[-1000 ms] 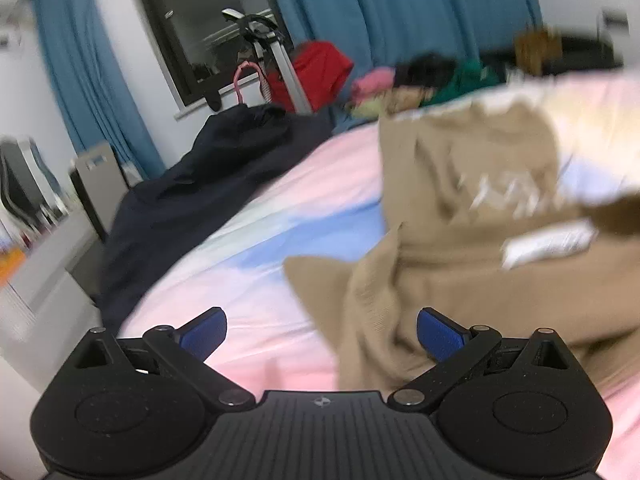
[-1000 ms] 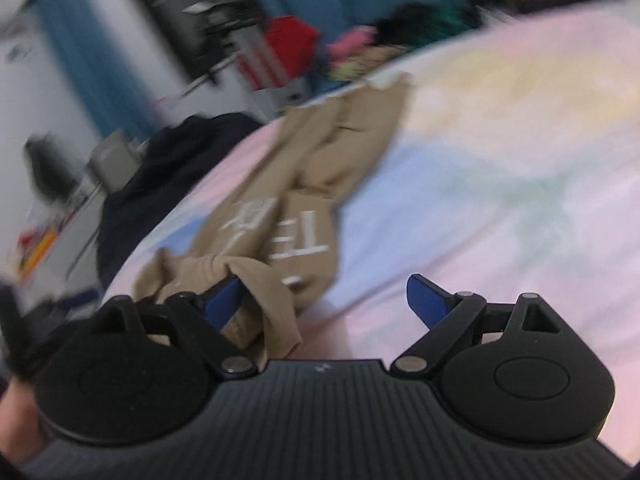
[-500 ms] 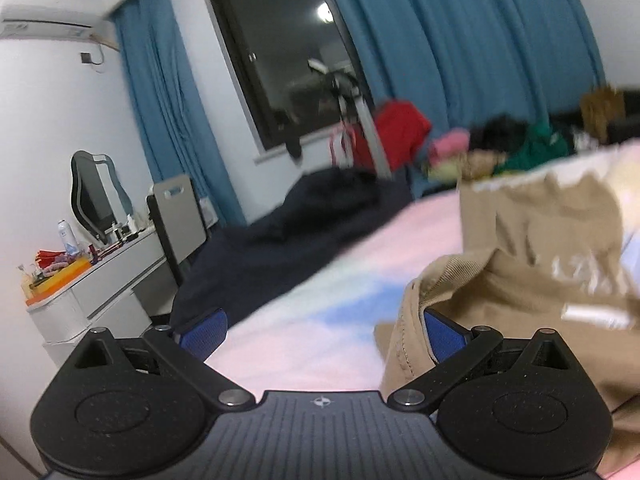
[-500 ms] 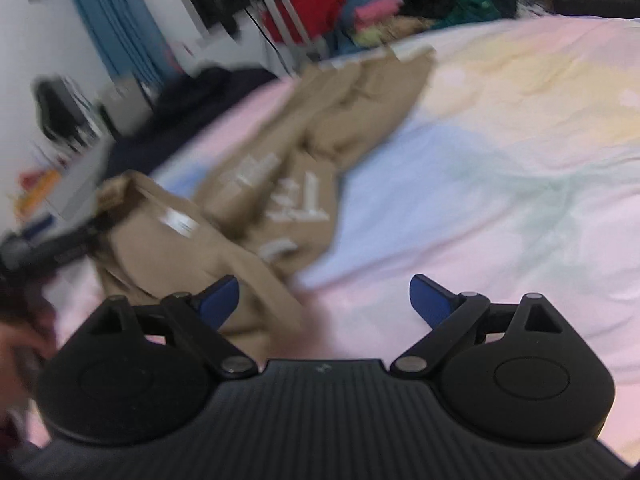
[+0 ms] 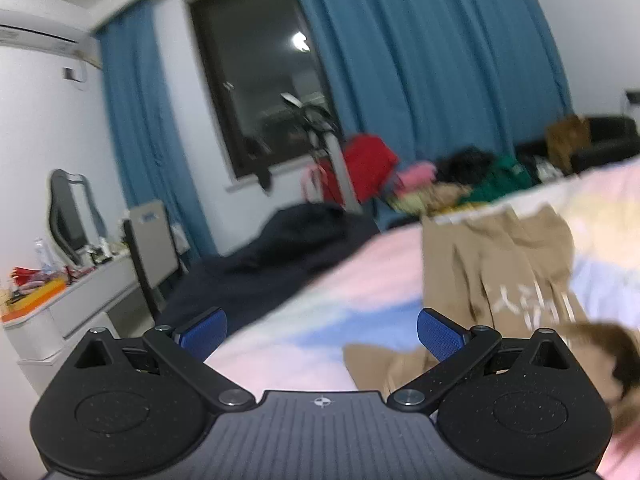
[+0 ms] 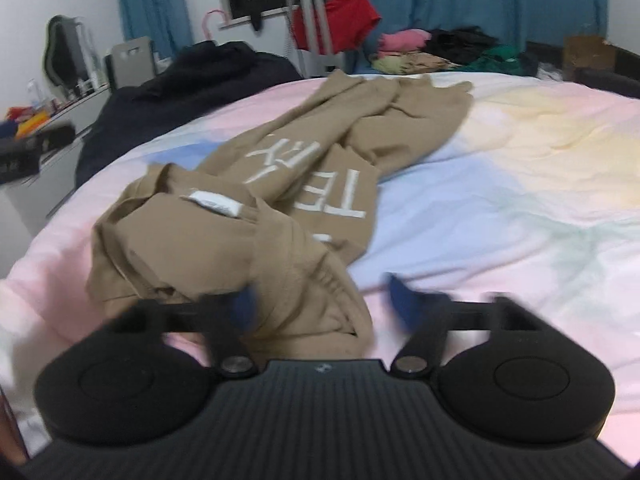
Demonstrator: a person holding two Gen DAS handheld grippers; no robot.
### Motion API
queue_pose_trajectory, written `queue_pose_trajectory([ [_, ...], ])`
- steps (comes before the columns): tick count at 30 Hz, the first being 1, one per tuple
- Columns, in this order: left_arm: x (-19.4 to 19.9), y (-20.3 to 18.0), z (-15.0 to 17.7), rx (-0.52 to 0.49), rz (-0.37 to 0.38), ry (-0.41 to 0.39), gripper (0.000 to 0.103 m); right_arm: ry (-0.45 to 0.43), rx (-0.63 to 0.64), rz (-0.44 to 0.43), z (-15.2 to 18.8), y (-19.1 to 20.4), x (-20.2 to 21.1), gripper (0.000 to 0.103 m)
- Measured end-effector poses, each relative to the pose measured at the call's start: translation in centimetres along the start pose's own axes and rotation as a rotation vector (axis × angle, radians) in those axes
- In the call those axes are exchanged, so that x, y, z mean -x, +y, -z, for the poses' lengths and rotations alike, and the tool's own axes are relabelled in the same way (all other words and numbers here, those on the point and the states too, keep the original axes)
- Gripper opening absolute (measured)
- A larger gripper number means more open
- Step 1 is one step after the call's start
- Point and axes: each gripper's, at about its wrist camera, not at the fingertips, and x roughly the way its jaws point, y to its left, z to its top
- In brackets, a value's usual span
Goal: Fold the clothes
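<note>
The left hand-held gripper (image 5: pixel 322 334) is held with its blue fingers wide apart, and nothing is gripped between them. The right hand-held gripper (image 6: pixel 322 304) is also spread open; the near crumpled end of the tan garment (image 6: pixel 288 200) is seen between its blurred fingers, but no clamping is shown. The garment is laid crumpled on the pastel bed (image 6: pixel 500 200), toward its left edge.

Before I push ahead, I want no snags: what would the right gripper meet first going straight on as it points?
Most likely the bunched near end of the tan garment, lying right before the open right gripper; depth is blurred.
</note>
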Motion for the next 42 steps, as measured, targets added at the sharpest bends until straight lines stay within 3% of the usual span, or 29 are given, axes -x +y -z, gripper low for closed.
queue_pose_trajectory([
  [3, -0.9, -0.8, 0.8, -0.067, 0.045, 0.037, 0.102, -0.075, -0.075, -0.003, -0.3, -0.9, 1.2, 0.034],
  [7, -2.1, -2.7, 1.9, -0.176, 0.057, 0.050, 0.102, -0.106, -0.029, -0.002, -0.6, -0.4, 2.1, 0.031],
  [10, -4.3, -3.3, 2.7, -0.194, 0.072, 0.100, 0.095, -0.077, -0.001, -0.008, -0.3, -0.1, 1.6, 0.021],
  [13, -6.5, -3.5, 3.7, -0.207, 0.114, 0.166, 0.082, -0.068, -0.002, -0.021, -0.2, 0.0, 1.5, 0.015],
  [16, -8.2, -3.5, 4.7, -0.211, 0.092, 0.223, 0.059, -0.073, -0.002, -0.026, -0.2, 0.2, 1.7, 0.013],
  [18, -8.4, -2.8, 4.8, -0.163, 0.105, 0.229, 0.025, -0.076, -0.001, -0.029, -0.1, 0.4, 1.8, 0.012],
  [21, -6.5, -1.0, 3.6, -0.050, 0.127, 0.166, 0.010, -0.081, 0.000, -0.033, 0.0, 0.6, 1.9, 0.012],
  [29, 3.1, 3.0, 0.8, 0.172, 0.216, -0.079, 0.006, -0.109, -0.014, -0.057, 0.0, 0.9, 2.1, 0.019],
  [31, 4.9, 3.4, 0.8, 0.201, 0.229, -0.114, 0.006, -0.090, -0.013, -0.055, 0.1, 1.1, 1.8, 0.048],
  [33, 6.0, 3.3, 0.8, 0.204, 0.233, -0.143, 0.006, -0.082, -0.012, -0.052, 0.5, 1.3, 1.5, 0.063],
  [37, 6.9, 3.0, 0.8, 0.229, 0.216, -0.129, 0.006, -0.020, -0.024, 0.065, 1.0, 1.4, 0.4, 0.062],
  [39, 6.8, 3.1, 1.0, 0.246, 0.205, -0.092, 0.006, -0.008, -0.092, 0.142, 1.3, 0.7, 0.2, 0.062],
  [41, 6.4, 3.4, 1.3, 0.259, 0.200, -0.047, 0.006, -0.051, -0.208, 0.154, 1.5, -0.6, 1.1, 0.051],
  [42, 6.1, 3.4, 1.6, 0.262, 0.211, -0.018, 0.006, -0.079, -0.261, 0.153, 1.5, -1.2, 1.7, 0.030],
])
